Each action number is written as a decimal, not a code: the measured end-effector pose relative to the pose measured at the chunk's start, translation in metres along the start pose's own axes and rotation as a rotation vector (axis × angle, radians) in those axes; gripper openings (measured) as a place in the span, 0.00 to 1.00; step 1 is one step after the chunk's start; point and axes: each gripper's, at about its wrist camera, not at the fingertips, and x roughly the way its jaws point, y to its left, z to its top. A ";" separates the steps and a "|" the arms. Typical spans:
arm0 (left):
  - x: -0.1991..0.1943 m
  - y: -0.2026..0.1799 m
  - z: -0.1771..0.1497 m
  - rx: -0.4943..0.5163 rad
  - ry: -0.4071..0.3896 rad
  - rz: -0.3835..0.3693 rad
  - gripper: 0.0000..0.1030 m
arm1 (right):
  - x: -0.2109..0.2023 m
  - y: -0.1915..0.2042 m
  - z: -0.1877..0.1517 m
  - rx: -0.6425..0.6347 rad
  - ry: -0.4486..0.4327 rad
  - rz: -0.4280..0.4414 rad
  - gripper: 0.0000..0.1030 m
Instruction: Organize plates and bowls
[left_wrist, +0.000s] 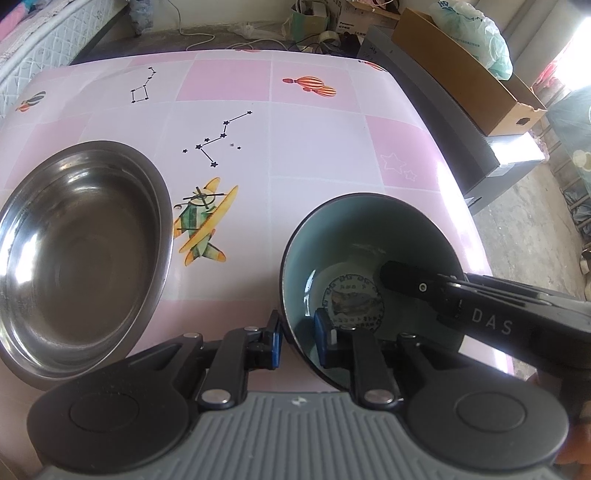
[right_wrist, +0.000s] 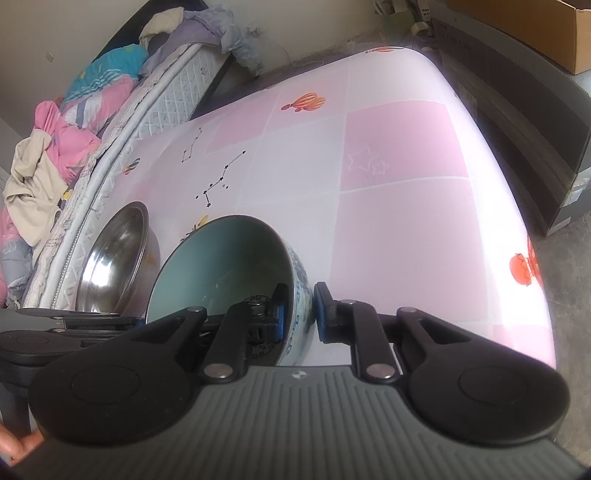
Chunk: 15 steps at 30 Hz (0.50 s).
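Pink-and-white checked cloth printed with star constellations, a yellow-green aeroplane and striped balloons covers the bench (left_wrist: 314, 147). A bed (right_wrist: 74, 122) heaped with pink, blue and cream bedding runs along its left side; on the right a cardboard box (left_wrist: 476, 74) holding a plastic bag sits on a grey case, with cables and a roll of tape on the floor beyond.

Near the front edge stands the ceramic bowl (left_wrist: 351, 240), dark outside with a blue-white pattern, teal inside, with a round printed emblem at its bottom. The left tool (left_wrist: 297, 338) straddles its near-left rim, one blue pad inside and one outside, with a small gap showing; whether it pinches I cannot tell. The right tool (right_wrist: 299, 312) straddles the right rim likewise, its outer pad standing just clear of the wall. Its arm, lettered "DAS", reaches across the bowl's mouth.

Left of the bowl, apart from it, sits the steel basin (left_wrist: 81, 254).
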 end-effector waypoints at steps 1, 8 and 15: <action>0.000 0.000 0.000 0.000 -0.001 0.002 0.18 | 0.000 0.000 0.000 -0.003 -0.002 -0.003 0.14; -0.002 -0.002 -0.003 0.003 -0.002 0.005 0.19 | 0.000 0.005 0.000 -0.005 -0.006 -0.020 0.14; -0.002 -0.001 -0.002 0.000 0.002 0.001 0.19 | 0.001 0.007 0.002 0.002 -0.002 -0.029 0.15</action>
